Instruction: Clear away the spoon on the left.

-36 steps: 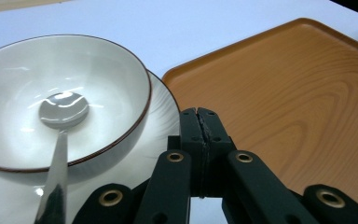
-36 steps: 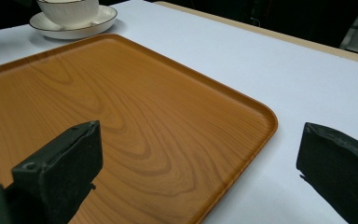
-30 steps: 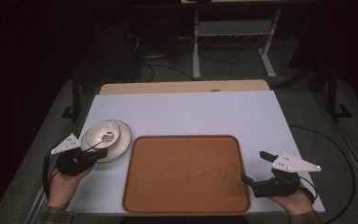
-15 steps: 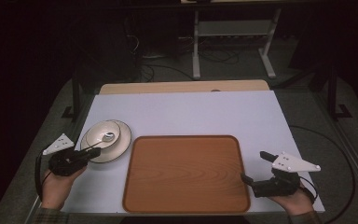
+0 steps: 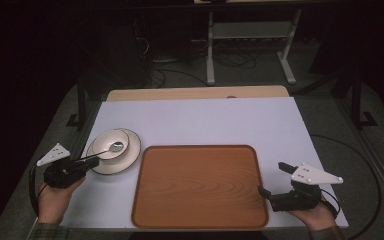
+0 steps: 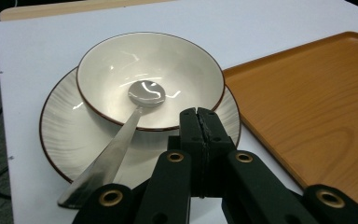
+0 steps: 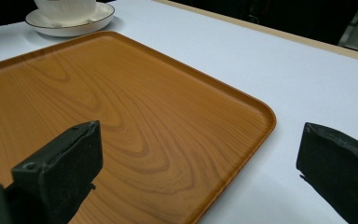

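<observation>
A wooden tray (image 5: 200, 186) lies at the centre of the white surface (image 5: 205, 120). At its 10 o'clock a bowl (image 5: 110, 143) sits on a plate (image 5: 128, 157), with a spoon (image 5: 111, 148) resting in the bowl. The left gripper (image 5: 91, 162) hovers at the plate's 8 o'clock edge, jaws pressed together, empty. The right gripper (image 5: 271, 179) sits at the tray's 4 o'clock corner, jaws spread wide.
</observation>
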### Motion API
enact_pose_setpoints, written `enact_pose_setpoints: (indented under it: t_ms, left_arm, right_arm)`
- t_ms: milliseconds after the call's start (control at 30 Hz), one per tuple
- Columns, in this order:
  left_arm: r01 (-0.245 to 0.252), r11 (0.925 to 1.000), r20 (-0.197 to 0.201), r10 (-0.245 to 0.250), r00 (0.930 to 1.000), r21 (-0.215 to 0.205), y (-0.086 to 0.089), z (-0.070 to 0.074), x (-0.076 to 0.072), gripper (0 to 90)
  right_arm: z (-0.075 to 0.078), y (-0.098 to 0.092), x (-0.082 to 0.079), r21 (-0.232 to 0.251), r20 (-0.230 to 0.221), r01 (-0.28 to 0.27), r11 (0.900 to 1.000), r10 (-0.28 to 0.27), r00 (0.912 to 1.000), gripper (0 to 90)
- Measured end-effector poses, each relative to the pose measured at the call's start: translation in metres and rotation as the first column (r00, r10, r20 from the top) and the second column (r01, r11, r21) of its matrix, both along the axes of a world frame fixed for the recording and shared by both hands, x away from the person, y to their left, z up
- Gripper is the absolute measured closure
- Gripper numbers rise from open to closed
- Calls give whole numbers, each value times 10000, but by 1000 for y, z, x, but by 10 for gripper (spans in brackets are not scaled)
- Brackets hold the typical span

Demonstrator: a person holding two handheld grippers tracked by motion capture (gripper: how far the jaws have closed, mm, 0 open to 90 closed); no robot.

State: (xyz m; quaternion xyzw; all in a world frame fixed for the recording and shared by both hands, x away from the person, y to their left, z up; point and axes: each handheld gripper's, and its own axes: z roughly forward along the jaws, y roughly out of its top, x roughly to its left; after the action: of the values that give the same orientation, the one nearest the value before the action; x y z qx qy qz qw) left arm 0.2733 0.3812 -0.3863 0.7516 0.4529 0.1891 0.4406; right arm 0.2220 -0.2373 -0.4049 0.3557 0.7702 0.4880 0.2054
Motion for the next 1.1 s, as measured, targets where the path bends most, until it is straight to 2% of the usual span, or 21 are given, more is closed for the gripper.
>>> enact_pose_setpoints:
  t_ms: [567,867,1100]
  left_arm:
    - [-743,9972,24,743,9972,37,14,-3,9,895]
    - [-908,9958,-24,909,9959,91,19,-3,17,896]
    - [-1219,9925,32,1219,9925,89,26,-2,27,896]
  right_arm:
    - [0,1,0,-25,-20,15,10000,-15,10000,0]
    - [-1,2,0,-49,-52,24,10000,-24,10000,0]
    - [0,2,0,-24,-14,59,10000,-59,10000,0]
